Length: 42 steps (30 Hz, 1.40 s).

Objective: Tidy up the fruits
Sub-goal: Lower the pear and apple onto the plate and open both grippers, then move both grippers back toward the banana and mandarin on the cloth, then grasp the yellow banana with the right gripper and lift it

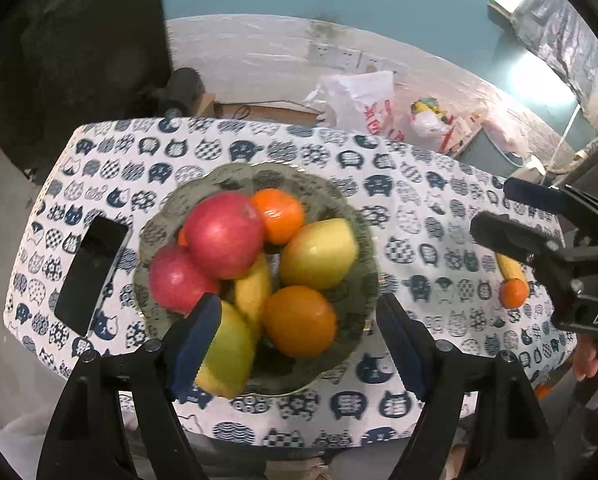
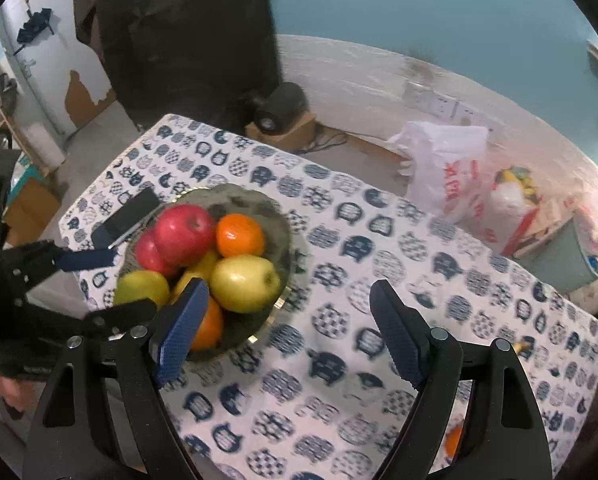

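Both pairs of fingers are spread wide and pinch nothing. The left gripper [image 1: 299,344] hangs over the near side of the green bowl [image 1: 363,240], which sits toward the counter's [image 1: 419,200] left half and is heaped with two red apples [image 1: 223,234], two yellow-green apples [image 1: 319,254], two oranges [image 1: 299,320], a banana [image 1: 253,292] and what looks like a pear [image 1: 229,354]. The right gripper [image 2: 287,332] hovers over bare cat-print cloth just right of the bowl. Two fruits remain outside it, near the counter's right edge: a small orange [image 1: 513,293] touching a yellow banana-like piece [image 1: 509,266], partly hidden by the right gripper. A black phone [image 1: 91,272] lies beside the bowl on its left.

The risk is the pile itself. It already stands above the rim, so any fruit set on top could roll off or nudge a neighbour out, and a round one might run to the counter's edge. A slipping fruit could also strike the phone.
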Tool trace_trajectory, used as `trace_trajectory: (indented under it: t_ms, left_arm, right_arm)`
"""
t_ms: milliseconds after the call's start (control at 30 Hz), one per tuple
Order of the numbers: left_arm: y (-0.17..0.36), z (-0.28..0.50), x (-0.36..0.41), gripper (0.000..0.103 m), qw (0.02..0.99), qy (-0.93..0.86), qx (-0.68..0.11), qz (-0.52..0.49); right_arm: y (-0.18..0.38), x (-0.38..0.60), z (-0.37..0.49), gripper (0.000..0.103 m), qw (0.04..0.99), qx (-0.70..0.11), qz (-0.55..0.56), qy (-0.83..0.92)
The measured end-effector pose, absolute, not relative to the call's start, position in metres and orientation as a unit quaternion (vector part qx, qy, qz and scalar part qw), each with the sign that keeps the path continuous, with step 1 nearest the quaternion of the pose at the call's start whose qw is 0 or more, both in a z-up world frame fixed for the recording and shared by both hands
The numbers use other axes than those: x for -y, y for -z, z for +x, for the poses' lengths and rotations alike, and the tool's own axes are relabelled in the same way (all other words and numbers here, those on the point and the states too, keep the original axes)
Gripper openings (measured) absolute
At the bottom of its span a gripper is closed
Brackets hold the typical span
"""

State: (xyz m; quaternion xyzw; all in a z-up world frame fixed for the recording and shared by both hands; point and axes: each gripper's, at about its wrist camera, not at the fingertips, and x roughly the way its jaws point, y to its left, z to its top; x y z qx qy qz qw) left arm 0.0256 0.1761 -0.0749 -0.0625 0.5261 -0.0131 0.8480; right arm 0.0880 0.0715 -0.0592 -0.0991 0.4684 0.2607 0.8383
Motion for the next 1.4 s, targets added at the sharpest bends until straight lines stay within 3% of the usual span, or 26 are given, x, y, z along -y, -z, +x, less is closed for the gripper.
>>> trace_trajectory:
  t_ms: [133, 800, 1400]
  left_arm:
    - [0.067, 0.027, -0.151, 0.087, 0.854, 0.027, -0.518, -0.038]
    - [0.052, 0.046, -0.033, 0.087, 0.857, 0.098, -0.503, 0.052]
    - [0.070, 0.076, 0.028, 0.087, 0.846, 0.126, -0.510, 0.090]
  right_arm:
    - [0.055, -0.046, 0.082, 0.083, 0.844, -0.466, -0.102, -0.247]
    - [0.051, 0.088, 0.076, 0.083, 0.864, -0.475, -0.068, -0.154]
    - [0.086, 0.146, 0.086, 0.083, 0.850, -0.509, -0.065, -0.115]
